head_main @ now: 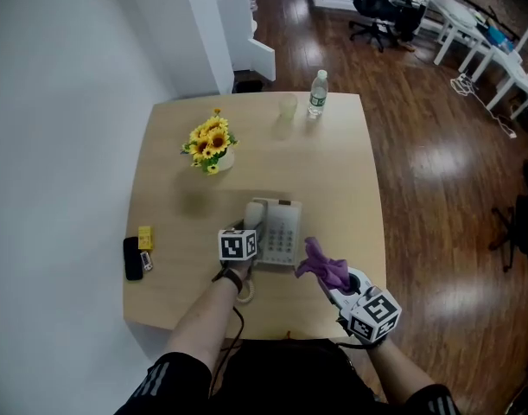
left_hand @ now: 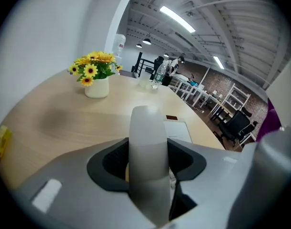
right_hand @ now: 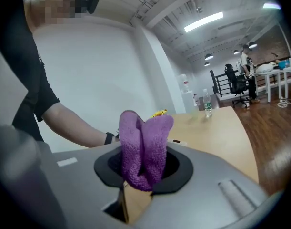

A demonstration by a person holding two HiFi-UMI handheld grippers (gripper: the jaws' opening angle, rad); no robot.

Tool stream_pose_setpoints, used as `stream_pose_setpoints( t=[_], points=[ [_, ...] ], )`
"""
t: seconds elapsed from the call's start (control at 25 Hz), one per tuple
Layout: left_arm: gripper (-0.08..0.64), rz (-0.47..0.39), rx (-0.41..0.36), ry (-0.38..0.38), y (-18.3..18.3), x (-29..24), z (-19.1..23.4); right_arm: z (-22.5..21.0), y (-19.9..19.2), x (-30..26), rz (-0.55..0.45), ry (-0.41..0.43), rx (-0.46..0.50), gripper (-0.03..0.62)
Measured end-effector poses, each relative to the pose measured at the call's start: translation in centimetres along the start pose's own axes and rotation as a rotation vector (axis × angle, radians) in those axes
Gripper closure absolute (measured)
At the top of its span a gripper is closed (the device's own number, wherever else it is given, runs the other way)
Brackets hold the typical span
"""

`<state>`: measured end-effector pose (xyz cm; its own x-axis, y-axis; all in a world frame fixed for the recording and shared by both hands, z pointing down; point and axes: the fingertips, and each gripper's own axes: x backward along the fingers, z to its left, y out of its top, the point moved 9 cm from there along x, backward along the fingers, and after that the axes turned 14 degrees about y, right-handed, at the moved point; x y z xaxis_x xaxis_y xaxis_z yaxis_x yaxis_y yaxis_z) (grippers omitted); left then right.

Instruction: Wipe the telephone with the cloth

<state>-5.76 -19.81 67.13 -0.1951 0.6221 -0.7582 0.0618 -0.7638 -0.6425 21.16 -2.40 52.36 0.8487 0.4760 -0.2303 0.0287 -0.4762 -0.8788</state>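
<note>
Wiping looks not yet begun —
the left gripper (left_hand: 147,168) clamps the pale handset (left_hand: 146,132) of the grey plastic telephone (head_main: 281,236); the right gripper (right_hand: 141,173) pinches a bunched purple cloth (right_hand: 144,144) just beside it.

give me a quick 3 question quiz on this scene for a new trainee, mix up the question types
1. True or false: the right gripper is shut on the purple cloth.
2. What is held between the jaws of the left gripper? A) a pen B) the telephone handset C) a spoon
3. Fill in: near the far edge of the table, beside the clear cup, stands a ____.

Key: 1 true; 2 B; 3 water bottle.
</note>
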Motion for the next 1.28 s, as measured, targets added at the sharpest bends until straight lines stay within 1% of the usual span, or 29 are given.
stream_pose_setpoints(
  t=[0.12, 0.32, 0.48, 0.6, 0.72, 0.8, 0.88, 1.0, 1.08, 1.16, 1.2, 1.28],
  points=[
    [0.336, 0.031, -0.003, 0.047, 0.5, -1.1, -0.6, -0.3, -0.1, 0.3, 0.009, 0.003, -0.015, 0.499],
    [0.334, 0.062, -0.016, 0.082, 1.3, -2.2, -1.8, -1.3, -0.4, 0.3, 0.002, 0.003, -0.025, 0.499],
    [0.333, 0.064, -0.035, 0.137, 0.9, -2.3, -2.4, -1.3, 0.1, 0.3, 0.003, 0.002, -0.017, 0.499],
    [0.33, 0.052, -0.073, 0.146, 0.8, -2.3, -2.6, -1.5, -0.5, 0.5, -0.002, 0.016, -0.02, 0.499],
    [0.317, 0.038, -0.139, 0.138, 0.9, -2.0, -2.7, -1.4, -0.7, 0.4, 0.003, 0.014, -0.041, 0.499],
    [0.295, 0.04, -0.157, 0.11, 0.9, -1.9, -2.7, -1.3, -0.8, 0.4, 0.004, 0.018, -0.039, 0.499],
    [0.265, 0.039, -0.149, 0.088, 1.0, -1.5, -2.6, -1.2, -0.5, 0.6, -0.004, 0.018, -0.035, 0.499],
    [0.265, 0.009, -0.147, 0.036, 1.4, 0.1, -2.3, -1.0, 0.2, 0.9, -0.037, 0.018, -0.029, 0.499],
    [0.265, -0.031, -0.143, -0.016, 1.8, 2.0, -2.1, -0.9, 0.8, 1.1, -0.06, 0.017, -0.032, 0.499],
    [0.268, -0.089, -0.136, -0.086, 2.2, 4.7, -1.8, -0.7, 1.2, 1.3, -0.074, 0.011, -0.032, 0.499],
    [0.272, -0.12, -0.143, -0.126, 2.2, 6.3, -1.7, -0.6, 1.5, 1.3, -0.072, 0.002, -0.027, 0.499],
    [0.29, -0.182, -0.189, -0.21, 2.0, 9.9, -1.4, -0.1, 2.2, 1.5, -0.058, -0.021, -0.005, 0.499]
  ],
)
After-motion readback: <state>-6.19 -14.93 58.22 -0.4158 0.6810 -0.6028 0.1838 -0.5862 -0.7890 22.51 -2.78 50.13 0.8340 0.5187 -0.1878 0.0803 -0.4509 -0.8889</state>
